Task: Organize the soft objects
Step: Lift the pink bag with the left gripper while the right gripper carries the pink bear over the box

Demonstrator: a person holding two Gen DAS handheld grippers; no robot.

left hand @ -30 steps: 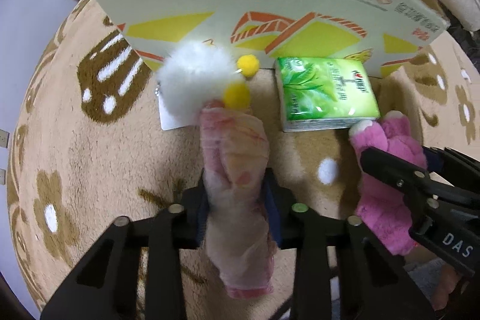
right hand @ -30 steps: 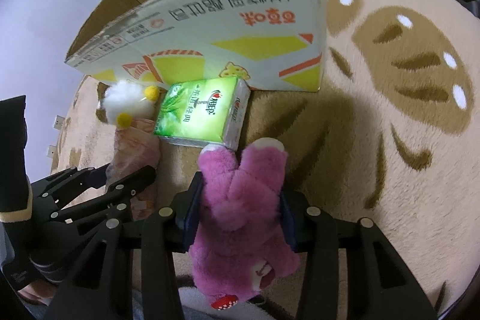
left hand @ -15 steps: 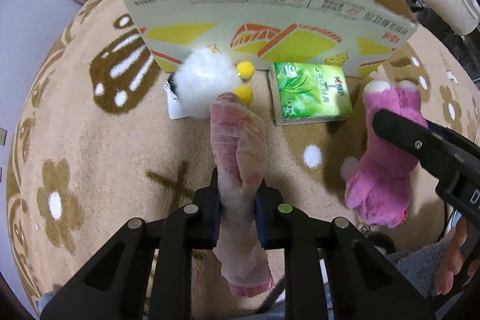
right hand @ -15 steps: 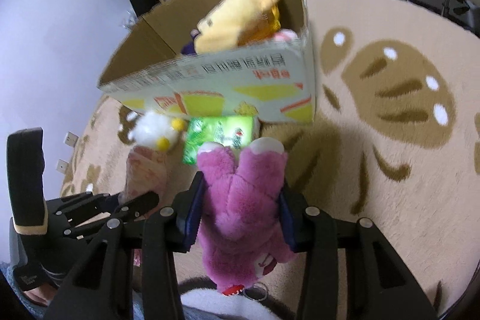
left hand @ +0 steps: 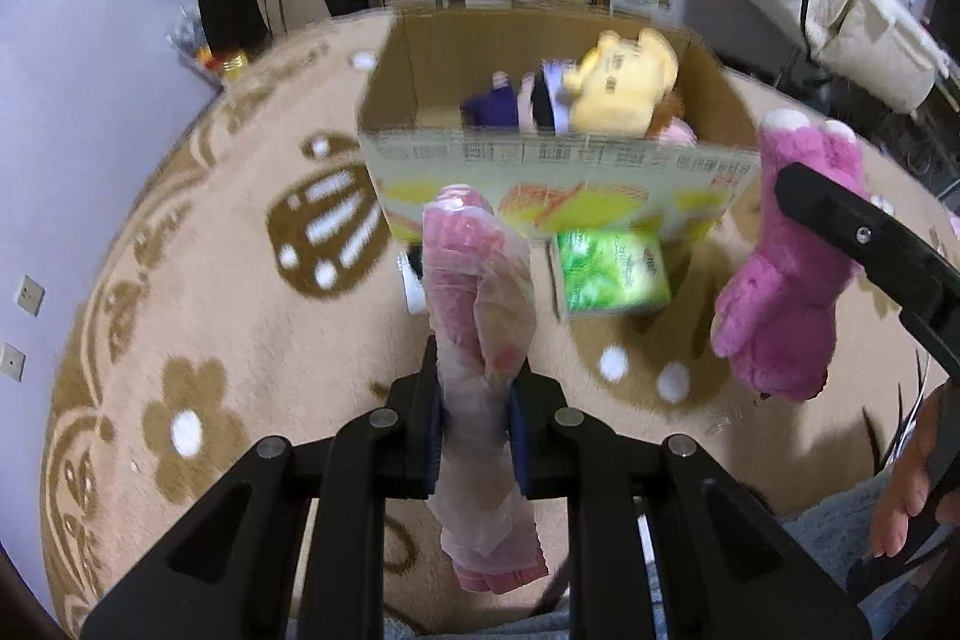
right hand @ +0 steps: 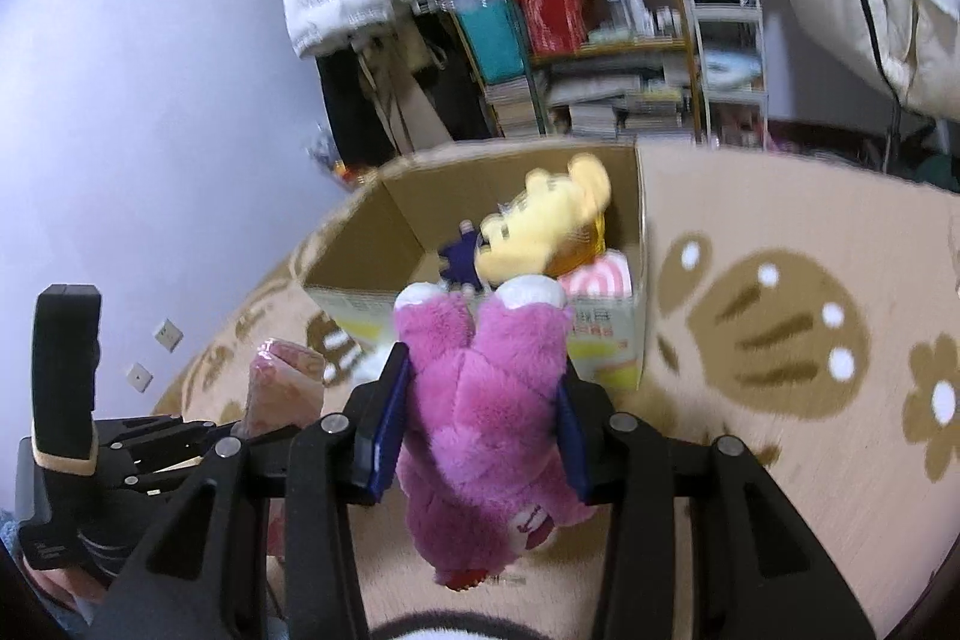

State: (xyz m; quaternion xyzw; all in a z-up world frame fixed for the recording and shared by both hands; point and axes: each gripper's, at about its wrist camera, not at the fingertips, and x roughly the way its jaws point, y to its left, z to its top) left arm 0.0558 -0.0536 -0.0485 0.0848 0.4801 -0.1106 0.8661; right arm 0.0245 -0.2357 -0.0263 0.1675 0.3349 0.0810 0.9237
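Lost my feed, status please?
Left gripper shut on pink bundle. Right gripper shut on pink bear. Box ahead, path open.

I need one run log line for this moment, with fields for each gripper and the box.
left gripper: shut on pink wrapped bundle | right gripper: shut on magenta plush | cardboard box: open, holds yellow plush
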